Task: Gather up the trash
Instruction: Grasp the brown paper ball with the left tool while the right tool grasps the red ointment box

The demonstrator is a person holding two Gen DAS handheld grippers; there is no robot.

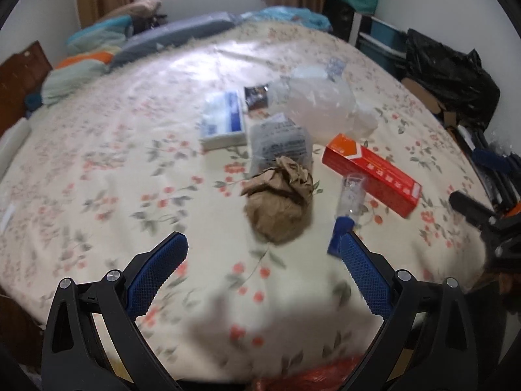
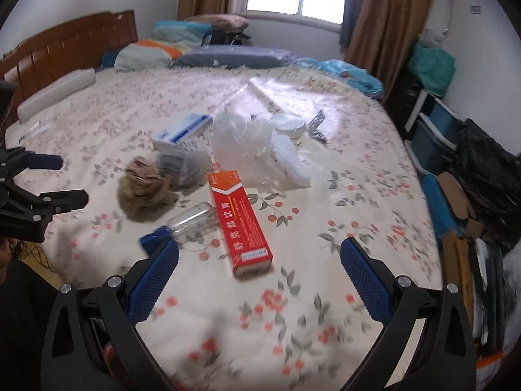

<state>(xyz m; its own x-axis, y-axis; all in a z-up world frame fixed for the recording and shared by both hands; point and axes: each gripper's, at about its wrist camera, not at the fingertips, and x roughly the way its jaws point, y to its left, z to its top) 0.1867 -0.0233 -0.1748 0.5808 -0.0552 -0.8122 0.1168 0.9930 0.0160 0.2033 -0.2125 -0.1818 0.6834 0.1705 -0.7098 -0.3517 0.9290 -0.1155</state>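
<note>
the left gripper hangs over the near edge of the bed with its jaws spread wide and nothing between them. dead ahead, in line with the gap, sits the crumpled brown paper ball, the nearest piece of trash to this hand; it has no real long axis, so a straight push forward should frame it.

just beside the left gripper's right finger lies the clear bottle with a blue cap, cap end toward the camera, its body running away toward the red carton.

the right gripper is also wide and empty. the red carton lies between its fingers' line of sight, long axis pointing almost straight away, near end closest. the jaws would span its narrow width as they stand. the bottle touches the carton's left side.

farther on lie a grey printed pouch, a white and blue box, and a clear plastic bag.

my guess: left takes the paper ball, right the carton.
</note>
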